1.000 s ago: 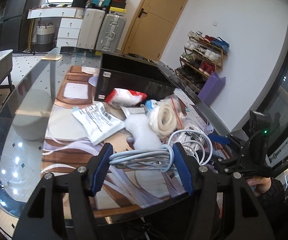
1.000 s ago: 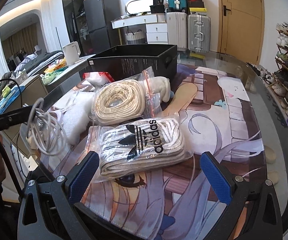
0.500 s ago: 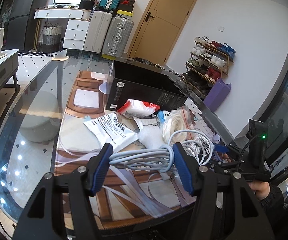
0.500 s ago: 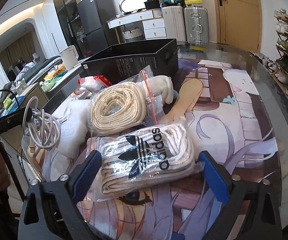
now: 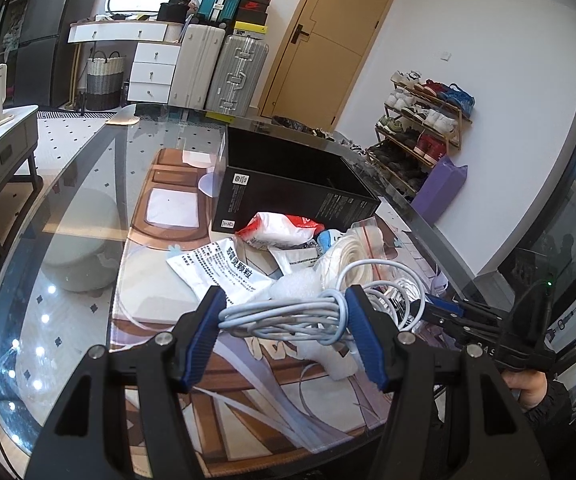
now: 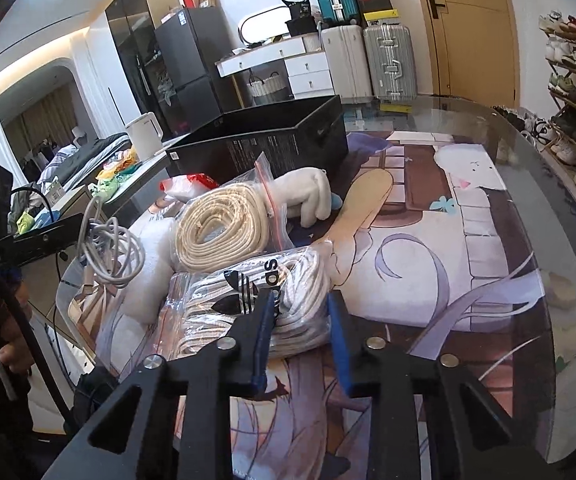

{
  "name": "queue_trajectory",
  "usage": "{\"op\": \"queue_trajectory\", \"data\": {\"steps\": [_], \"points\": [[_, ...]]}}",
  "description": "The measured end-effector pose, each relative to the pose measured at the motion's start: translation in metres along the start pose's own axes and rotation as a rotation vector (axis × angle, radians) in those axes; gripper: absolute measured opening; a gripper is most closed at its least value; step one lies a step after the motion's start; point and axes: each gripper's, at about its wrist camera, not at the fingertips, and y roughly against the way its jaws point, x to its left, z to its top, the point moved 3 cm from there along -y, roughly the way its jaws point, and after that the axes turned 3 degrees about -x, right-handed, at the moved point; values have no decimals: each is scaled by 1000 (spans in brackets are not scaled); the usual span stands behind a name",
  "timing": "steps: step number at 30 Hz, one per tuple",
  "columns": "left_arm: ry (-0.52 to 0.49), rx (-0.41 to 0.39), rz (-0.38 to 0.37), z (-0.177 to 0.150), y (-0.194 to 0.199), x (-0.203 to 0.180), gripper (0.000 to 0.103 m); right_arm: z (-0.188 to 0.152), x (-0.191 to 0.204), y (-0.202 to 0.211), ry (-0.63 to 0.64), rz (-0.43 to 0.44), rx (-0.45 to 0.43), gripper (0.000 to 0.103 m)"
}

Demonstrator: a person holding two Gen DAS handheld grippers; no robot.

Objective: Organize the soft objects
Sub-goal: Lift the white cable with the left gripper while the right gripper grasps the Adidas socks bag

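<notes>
At far left of the black box (image 6: 256,148), the left gripper (image 5: 284,324) clasps a coil of grey cable (image 5: 288,318), lifted off the table. Nearer, in front of the box, a bagged cream rope (image 6: 224,224) lies beside a white plush toy (image 6: 308,196). The right gripper (image 6: 300,320), jaws just closing, appears to pinch the bag of white cord (image 6: 248,304) on the printed mat (image 6: 468,248).
</notes>
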Motion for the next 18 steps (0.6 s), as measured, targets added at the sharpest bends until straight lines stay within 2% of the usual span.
{"op": "queue_trajectory", "data": {"steps": [6,18], "points": [[-9,-1,3,2,0,-3,61,0,5,10,48,-3,-17,22],[-10,-7,-5,6,1,-4,61,5,4,49,66,-26,-92,16]]}}
